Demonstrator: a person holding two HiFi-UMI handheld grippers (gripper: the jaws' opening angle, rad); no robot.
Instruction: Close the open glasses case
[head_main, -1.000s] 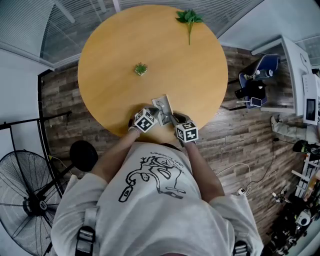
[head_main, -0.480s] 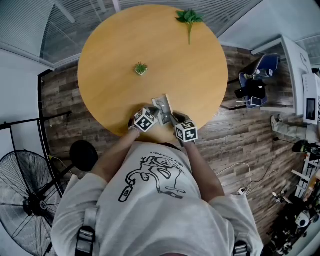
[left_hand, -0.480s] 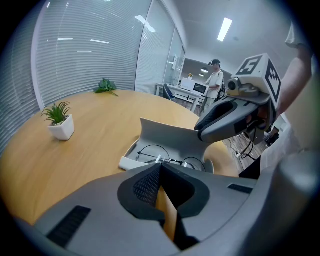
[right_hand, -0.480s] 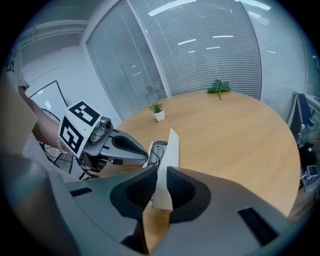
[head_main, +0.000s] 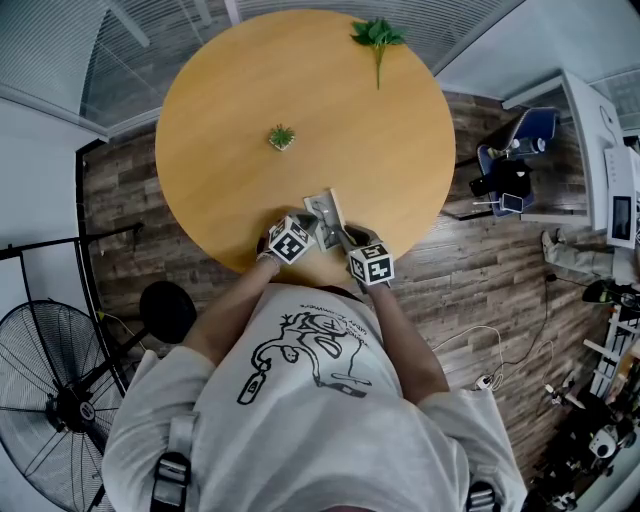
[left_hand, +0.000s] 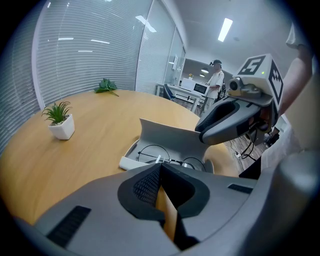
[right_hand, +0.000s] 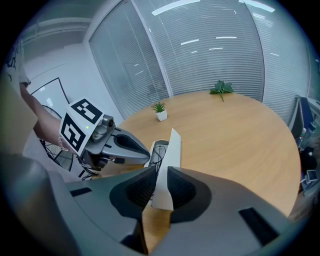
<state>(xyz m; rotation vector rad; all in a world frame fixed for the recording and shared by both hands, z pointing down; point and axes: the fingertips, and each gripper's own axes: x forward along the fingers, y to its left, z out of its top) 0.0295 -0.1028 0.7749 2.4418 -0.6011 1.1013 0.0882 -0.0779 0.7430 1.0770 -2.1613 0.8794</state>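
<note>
While open, glasses case lid (right_hand: 172, 150) seemingly in right hand-held gripper (right_hand: 160, 190).

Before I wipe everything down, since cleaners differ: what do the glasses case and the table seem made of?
Glasses case: matte pale grey, thin stiff shell holding its shape; probably plastic or covered board. Table: smooth tan top with faint wood grain; likely laminate or veneer.

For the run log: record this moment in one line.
case open, glasses inside | right gripper shut on lid | left gripper shut, empty | lid raised, not closed
</note>
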